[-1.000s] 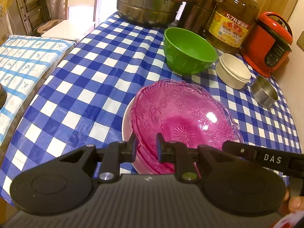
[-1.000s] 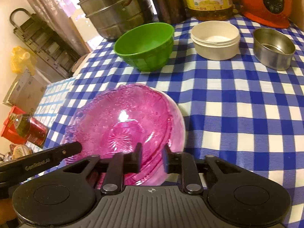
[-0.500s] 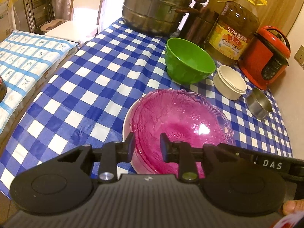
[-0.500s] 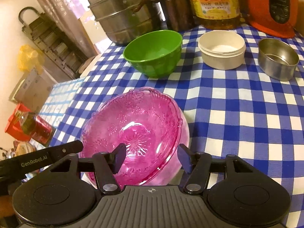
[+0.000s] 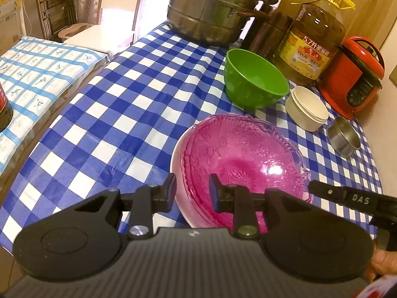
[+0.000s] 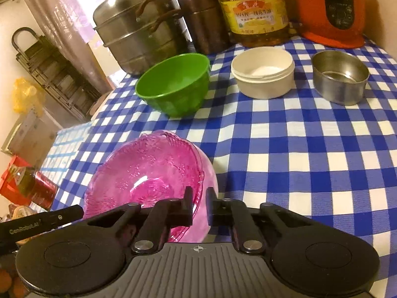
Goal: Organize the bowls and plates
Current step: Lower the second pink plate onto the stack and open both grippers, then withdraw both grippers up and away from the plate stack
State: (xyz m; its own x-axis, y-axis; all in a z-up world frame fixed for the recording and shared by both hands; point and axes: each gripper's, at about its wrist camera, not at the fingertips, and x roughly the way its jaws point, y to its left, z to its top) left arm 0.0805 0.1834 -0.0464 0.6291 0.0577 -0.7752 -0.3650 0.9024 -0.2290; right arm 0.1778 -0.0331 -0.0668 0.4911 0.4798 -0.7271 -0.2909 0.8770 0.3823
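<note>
A ribbed, scalloped pink glass bowl sits upright on a smooth white plate on the checked counter; left hand-held gripper straddles their rims, right hand-held gripper narrowed around them

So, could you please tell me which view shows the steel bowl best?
The right wrist view: the steel bowl sits large and unobstructed, its inside visible. The left wrist view shows it small and distorted near the right edge.

Table, blue-and-white checked tablecloth. On it: green bowl; behind it steamer pot, oil bottle; right, white tub, steel cup, red cooker; nearer, white plate.
</note>
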